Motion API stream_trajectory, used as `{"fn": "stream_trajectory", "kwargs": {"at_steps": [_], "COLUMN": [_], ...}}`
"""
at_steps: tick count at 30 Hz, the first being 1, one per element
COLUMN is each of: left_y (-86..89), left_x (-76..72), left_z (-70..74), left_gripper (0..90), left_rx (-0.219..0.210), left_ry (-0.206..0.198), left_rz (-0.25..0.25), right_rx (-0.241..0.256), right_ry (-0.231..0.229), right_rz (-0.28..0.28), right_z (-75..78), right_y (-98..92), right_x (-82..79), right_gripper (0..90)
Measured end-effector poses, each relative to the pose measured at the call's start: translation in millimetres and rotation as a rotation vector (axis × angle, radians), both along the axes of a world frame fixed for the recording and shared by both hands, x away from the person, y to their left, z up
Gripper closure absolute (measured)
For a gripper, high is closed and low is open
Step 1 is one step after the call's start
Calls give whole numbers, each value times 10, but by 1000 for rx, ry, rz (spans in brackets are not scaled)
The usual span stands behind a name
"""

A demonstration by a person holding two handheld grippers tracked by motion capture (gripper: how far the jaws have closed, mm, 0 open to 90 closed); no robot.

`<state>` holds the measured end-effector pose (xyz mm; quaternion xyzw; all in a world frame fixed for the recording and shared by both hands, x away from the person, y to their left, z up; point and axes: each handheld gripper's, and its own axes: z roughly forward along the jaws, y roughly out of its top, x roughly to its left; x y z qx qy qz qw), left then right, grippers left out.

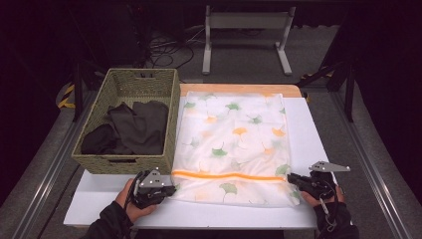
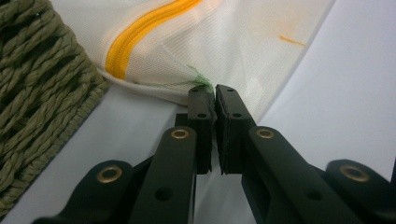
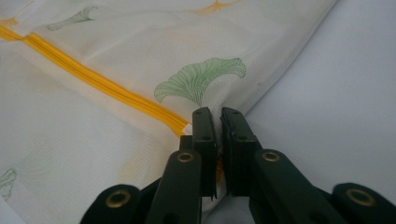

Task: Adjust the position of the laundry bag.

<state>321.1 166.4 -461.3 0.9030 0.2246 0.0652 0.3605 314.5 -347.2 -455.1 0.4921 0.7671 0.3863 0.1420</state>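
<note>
From the high view, a white mesh laundry bag [image 1: 234, 144] printed with green and orange leaves lies flat on the white table [image 1: 318, 139], its orange zipper [image 1: 229, 176] running across near the person's edge; a woven basket [image 1: 130, 124] of dark clothes [image 1: 127, 129] stands touching its left side. The left gripper [image 1: 169, 189] and right gripper [image 1: 293, 179] sit at the bag's two near corners. In the left gripper view, the jaws are closed on a thin pinch of mesh at the corner, just below the zipper's end. In the right gripper view, the jaws are likewise clamped on the fabric edge beside the zipper's end. Both bites look shallow, so a sharp or uneven pull could slip the slick mesh free, and the bag's left edge could drag against the basket.
</note>
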Motion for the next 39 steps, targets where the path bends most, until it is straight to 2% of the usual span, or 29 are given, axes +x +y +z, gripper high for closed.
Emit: {"fn": "stream_trajectory", "kwargs": {"at_steps": [4,6,7,10,11,15,18,19,22,25,28,32,34,39], "left_y": [-14,-35,-44,-106,-138,-342,-624,-624,-977,-1343,-1747,-2221,-2440,-2697], "left_x": [-7,-31,-39,-71,-77,-114,-129,-129,-109,-67,-21,25,45,102], "left_z": [14,53,79,164,199,316,394,394,435,455,444,384,347,249], "left_gripper": [829,765,754,678,657,571,508,497,496,534,549,579,583,610], "left_rx": [15,11,1,-38,-47,-100,-96,-96,-98,-95,-114,-143,-129,-124], "left_ry": [-15,-36,-50,-77,-91,-106,-122,-122,-133,-132,-114,-70,-71,-47], "left_rz": [-3,-13,-19,-32,-40,-84,-152,-152,-227,-292,-346,-379,-391,-355], "right_rx": [29,59,78,87,84,50,42,42,49,58,65,78,83,101], "right_ry": [3,-30,-40,-65,-72,-89,-95,-95,-97,-100,-103,-108,-110,-109], "right_rz": [1,10,15,21,23,45,53,53,52,54,55,63,71,86], "right_z": [17,100,141,251,283,353,368,368,381,382,393,394,391,390], "right_y": [-23,-35,-35,-5,14,117,158,158,173,186,205,216,226,259], "right_x": [-14,-55,-72,-112,-123,-146,-147,-147,-158,-165,-182,-195,-203,-228], "right_gripper": [854,854,854,853,853,853,853,853,854,854,854,855,854,855]}}
